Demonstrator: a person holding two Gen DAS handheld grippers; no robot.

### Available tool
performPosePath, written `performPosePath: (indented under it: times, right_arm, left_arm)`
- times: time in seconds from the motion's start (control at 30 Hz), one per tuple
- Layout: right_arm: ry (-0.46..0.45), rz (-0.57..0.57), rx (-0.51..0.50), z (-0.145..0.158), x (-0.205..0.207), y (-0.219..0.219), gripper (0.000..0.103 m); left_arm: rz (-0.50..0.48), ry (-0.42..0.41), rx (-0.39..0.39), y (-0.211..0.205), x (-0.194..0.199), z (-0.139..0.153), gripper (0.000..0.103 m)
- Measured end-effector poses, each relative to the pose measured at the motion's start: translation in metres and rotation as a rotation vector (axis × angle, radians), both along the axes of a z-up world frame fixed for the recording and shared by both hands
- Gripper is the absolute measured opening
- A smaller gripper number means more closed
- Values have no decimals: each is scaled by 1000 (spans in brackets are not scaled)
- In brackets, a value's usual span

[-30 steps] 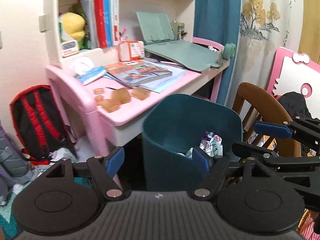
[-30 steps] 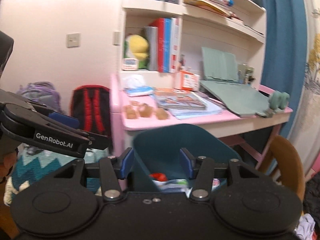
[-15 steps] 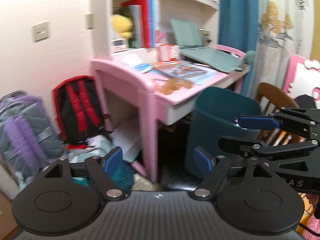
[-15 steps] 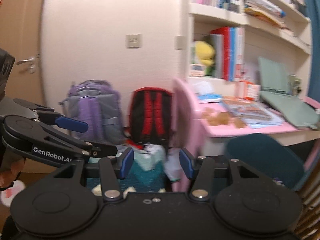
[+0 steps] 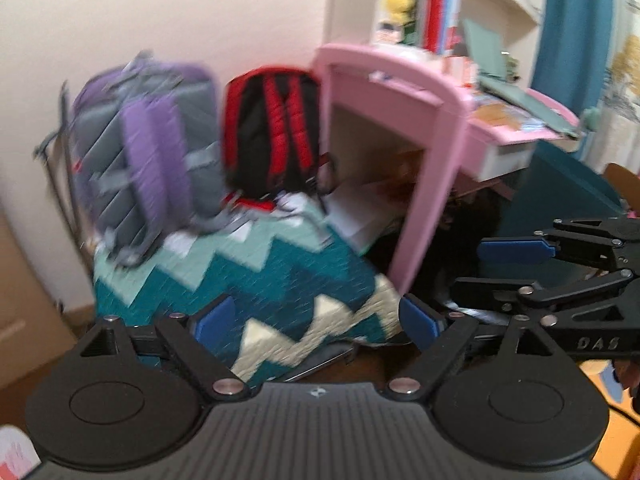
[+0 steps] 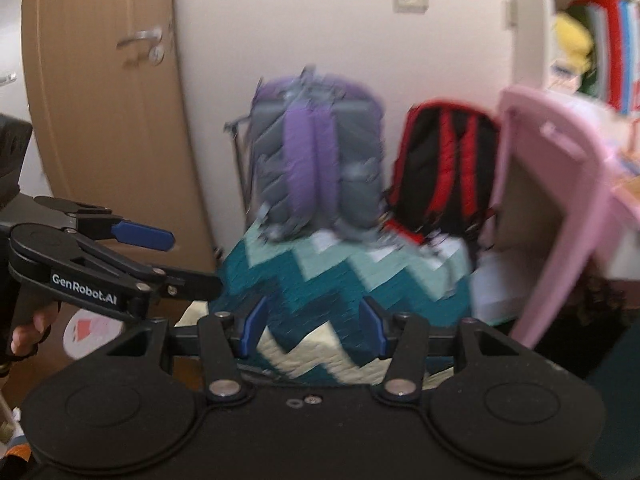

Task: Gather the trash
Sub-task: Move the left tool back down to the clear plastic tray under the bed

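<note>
Both views are motion-blurred. Neither gripper carries anything.

Left gripper (image 5: 316,320): jaws opening, nothing between the blue pads, only the zigzag blanket (image 5: 256,276) behind the gap. Right gripper (image 6: 312,328): fingers spread, gap likewise bare over the same blanket.

The teal bin (image 5: 560,196) sits at the right edge of the left wrist view, beyond the pink desk (image 5: 436,152), partly hidden behind the right gripper's arm. In the right wrist view only a dark teal sliver shows at lower right, probably the bin.

Trash candidate: a round white piece with red print (image 6: 90,330) on the floor at lower left of the right wrist view, below the left gripper's body. Too blurred to confirm what it is. It looks disc-like, with no clear long axis.

Key relation, as a judgement: it lies left of and below both finger gaps, on the left gripper's side, so the left hand looks better placed. The bin is on the opposite side, so the carry goes back right.

Purple backpack (image 6: 316,160) and red backpack (image 6: 440,164) stand against the wall behind the blanket, and neither looks like trash.
</note>
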State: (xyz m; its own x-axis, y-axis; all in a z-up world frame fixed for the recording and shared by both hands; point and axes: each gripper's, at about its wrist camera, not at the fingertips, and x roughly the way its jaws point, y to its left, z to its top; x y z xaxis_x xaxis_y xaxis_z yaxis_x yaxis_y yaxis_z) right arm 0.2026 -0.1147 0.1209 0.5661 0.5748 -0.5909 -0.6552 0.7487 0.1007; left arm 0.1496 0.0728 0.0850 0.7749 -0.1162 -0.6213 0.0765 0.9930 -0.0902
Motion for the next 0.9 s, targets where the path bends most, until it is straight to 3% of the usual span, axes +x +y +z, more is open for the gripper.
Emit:
performPosePath:
  times: [0.17,0.3,0.57,0.73,0.9]
  right_arm:
    - [82,19,-39,-63,25,48,51]
    - [154,0,-107,-124,42,76,51]
    - [283,-74,-195,-230,77,103,50]
    - [364,-50,-277,-289,90,128,50]
    - [400,-30,-362,-340,96,146,50]
  left_arm:
    - [112,30,-38,76,5,-67,93]
    - [190,68,-10,128,11,-127,93]
    - [284,232,3,215,17,-273,93]
    - [299,321,4,244,19,-354,93]
    - [254,409,42,254,28,-432,93]
